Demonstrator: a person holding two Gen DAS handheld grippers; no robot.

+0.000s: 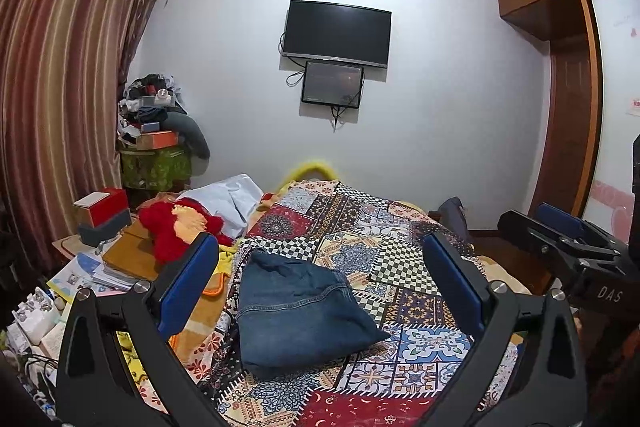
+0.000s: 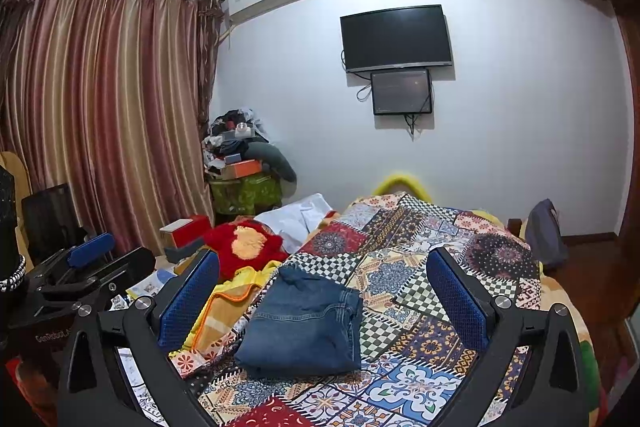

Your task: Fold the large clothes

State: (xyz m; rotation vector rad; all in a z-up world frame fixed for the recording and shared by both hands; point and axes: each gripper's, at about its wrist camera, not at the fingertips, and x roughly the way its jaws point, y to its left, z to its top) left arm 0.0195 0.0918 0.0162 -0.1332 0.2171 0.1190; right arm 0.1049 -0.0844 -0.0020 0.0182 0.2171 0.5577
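The jeans [image 1: 304, 311] lie folded compact on the bed [image 1: 400, 267], at 12 o'clock of both. The left hand-held gripper [image 1: 320, 267] and right hand-held gripper [image 2: 324, 279] hover wide open, empty, so folding looks finished.

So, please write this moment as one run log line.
jeans: folded, on patchwork bedspread | left gripper: open, empty | right gripper: open, empty

Both cameras looked forward along their own tool fingers, held above the bed [image 1: 360, 255] and facing the far wall. The left view sat slightly left, taking in the curtain [image 1: 60, 67] close at its side and the right tool [image 1: 560, 243] at its right edge. The right view sat further right, catching the left tool [image 2: 88, 267] at its left. Both shared the jeans [image 1: 300, 307], near and central, the TV [image 1: 336, 33] and the quilt.
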